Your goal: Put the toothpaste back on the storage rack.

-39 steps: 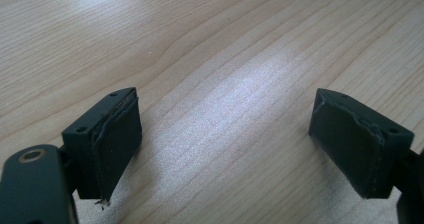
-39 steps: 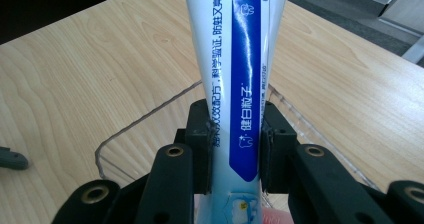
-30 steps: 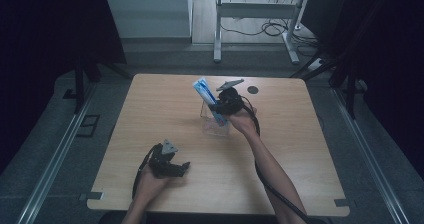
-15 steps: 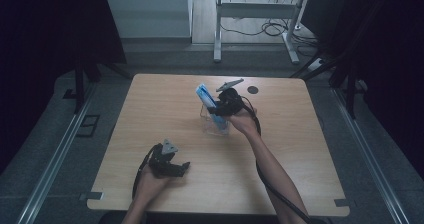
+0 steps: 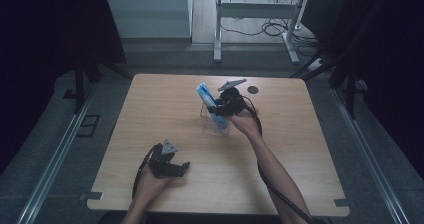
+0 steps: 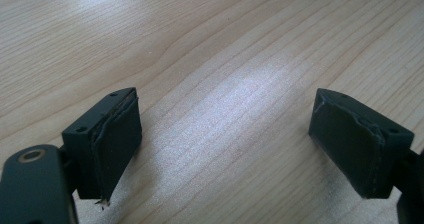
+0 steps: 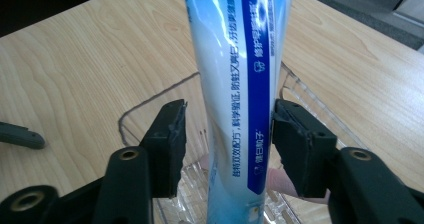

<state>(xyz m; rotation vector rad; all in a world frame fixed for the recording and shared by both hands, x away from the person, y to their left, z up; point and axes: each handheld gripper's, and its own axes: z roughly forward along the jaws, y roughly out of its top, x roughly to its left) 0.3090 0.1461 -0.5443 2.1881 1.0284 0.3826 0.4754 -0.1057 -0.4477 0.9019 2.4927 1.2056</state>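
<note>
A blue and white toothpaste tube (image 5: pixel 206 101) (image 7: pixel 235 79) stands tilted in a clear plastic holder (image 5: pixel 218 126) (image 7: pixel 150 100) at the table's middle back. My right gripper (image 5: pixel 215 110) (image 7: pixel 227 134) straddles the tube's lower part. Its jaws have just been opening: the left pad stands clear of the tube and the right pad sits at its edge, so it is open with the tube between its pads. Near the front left, my left gripper (image 5: pixel 181 168) (image 6: pixel 225 149) rests low over the bare wood, open with nothing between its pads.
A small black disc (image 5: pixel 253 89) lies on the wooden table (image 5: pixel 300 149) at the back right. Beyond the far edge stands a metal desk frame (image 5: pixel 218 29) with cables on the floor. Rails run along both sides of the table.
</note>
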